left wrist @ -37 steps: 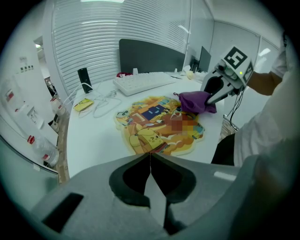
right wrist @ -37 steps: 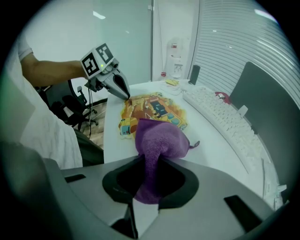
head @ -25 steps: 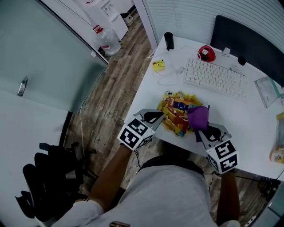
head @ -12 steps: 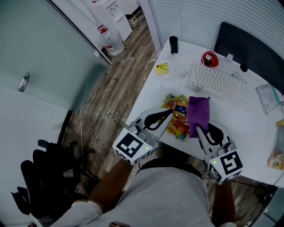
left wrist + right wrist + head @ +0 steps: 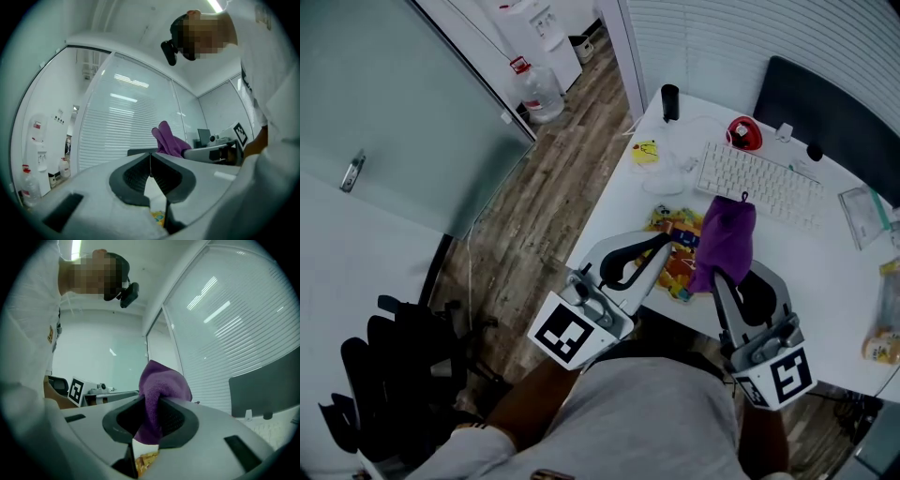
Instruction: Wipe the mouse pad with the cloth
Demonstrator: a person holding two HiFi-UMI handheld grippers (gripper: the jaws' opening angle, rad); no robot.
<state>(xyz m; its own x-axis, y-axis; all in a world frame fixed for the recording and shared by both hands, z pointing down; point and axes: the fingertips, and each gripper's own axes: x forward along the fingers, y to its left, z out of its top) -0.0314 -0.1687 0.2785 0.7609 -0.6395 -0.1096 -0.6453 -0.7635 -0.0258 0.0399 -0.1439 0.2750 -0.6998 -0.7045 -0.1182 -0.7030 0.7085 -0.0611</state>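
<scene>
Holding cloth [image 5: 727, 234] clamped in right hand-held gripper [image 5: 719, 274], above mouse pad [image 5: 675, 227]; left hand-held gripper [image 5: 664, 246] jaws together, empty; wiping apparently still to do.

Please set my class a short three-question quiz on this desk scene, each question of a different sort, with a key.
1. True or false: the left claw is shut with nothing between its jaws.
2. What does the right claw grip? A) a purple cloth B) a sponge C) a pen
3. Fill in: on the white desk, the colourful mouse pad lies between the person and the white ______.

Key
1. True.
2. A.
3. keyboard.
</scene>
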